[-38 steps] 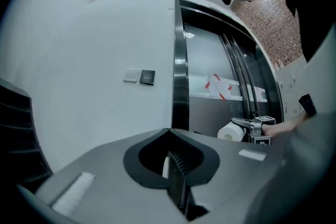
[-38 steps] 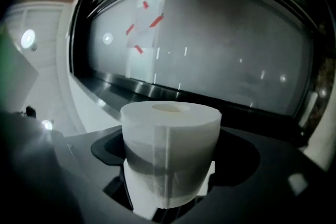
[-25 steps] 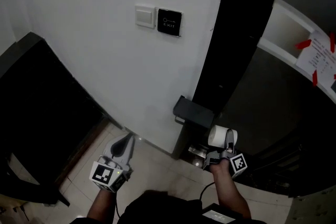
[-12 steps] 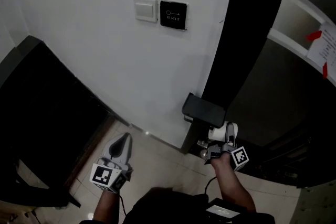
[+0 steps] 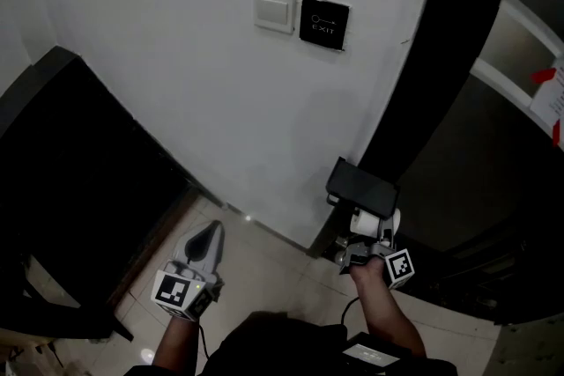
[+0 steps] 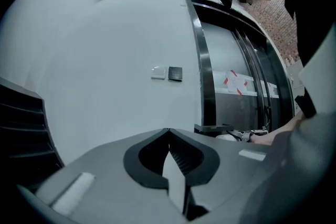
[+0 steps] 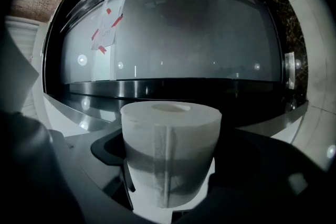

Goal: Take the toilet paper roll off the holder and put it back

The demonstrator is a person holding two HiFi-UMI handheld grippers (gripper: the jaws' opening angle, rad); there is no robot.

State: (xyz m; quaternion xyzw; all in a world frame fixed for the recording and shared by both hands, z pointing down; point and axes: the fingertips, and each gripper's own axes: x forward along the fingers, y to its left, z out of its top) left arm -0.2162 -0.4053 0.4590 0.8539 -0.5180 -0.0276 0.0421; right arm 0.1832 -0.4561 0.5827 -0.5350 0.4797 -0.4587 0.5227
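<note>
My right gripper [image 5: 377, 244] is clamped on the toilet paper roll [image 7: 170, 157], with the jaws spread wide against its sides (the core end shows on top in the right gripper view). The black holder [image 5: 362, 187] sits just ahead of the roll; I cannot tell if they touch. My left gripper [image 5: 205, 235] is well off to its side, jaws pressed together and empty, pointing at the white wall [image 5: 176, 57].

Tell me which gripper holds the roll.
The right gripper, clamped on the toilet paper roll; the left gripper is shut and empty.
</note>
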